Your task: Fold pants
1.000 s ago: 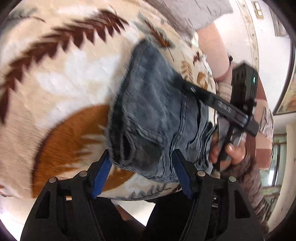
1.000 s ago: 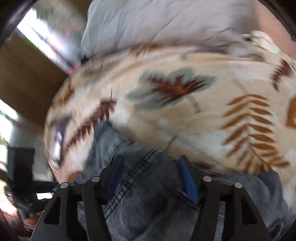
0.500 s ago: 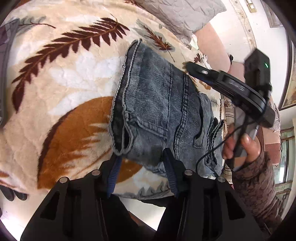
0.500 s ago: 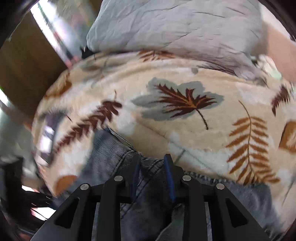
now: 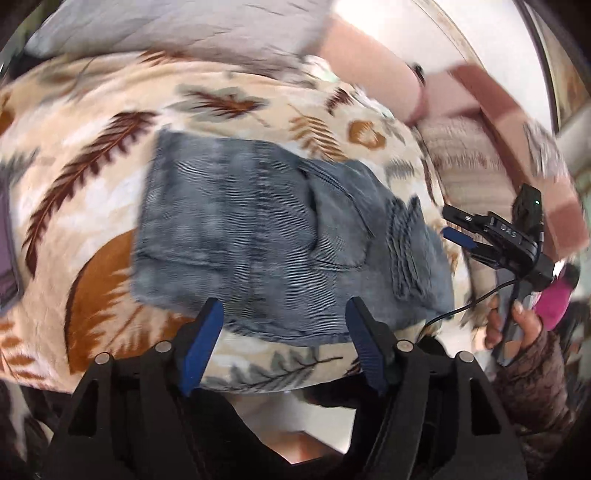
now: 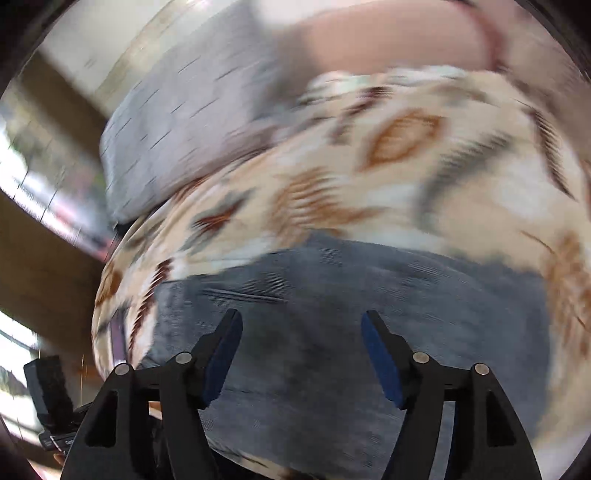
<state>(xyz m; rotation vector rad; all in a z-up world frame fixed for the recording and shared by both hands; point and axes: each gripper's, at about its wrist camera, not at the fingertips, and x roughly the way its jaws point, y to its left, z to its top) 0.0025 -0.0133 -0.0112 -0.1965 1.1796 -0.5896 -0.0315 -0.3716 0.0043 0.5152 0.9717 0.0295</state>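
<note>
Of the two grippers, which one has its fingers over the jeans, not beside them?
The right gripper: denim fills the gap between its open fingers. The left gripper hangs at the near edge of the jeans, mostly over the blanket.

Bare leaf-print blanket [image 5: 92, 177] lies open left of and above the folded pants [image 5: 258, 236], while a grey pillow [image 5: 177, 26] blocks the frame's top and the right gripper [image 5: 458, 229] crowds its right edge.
</note>
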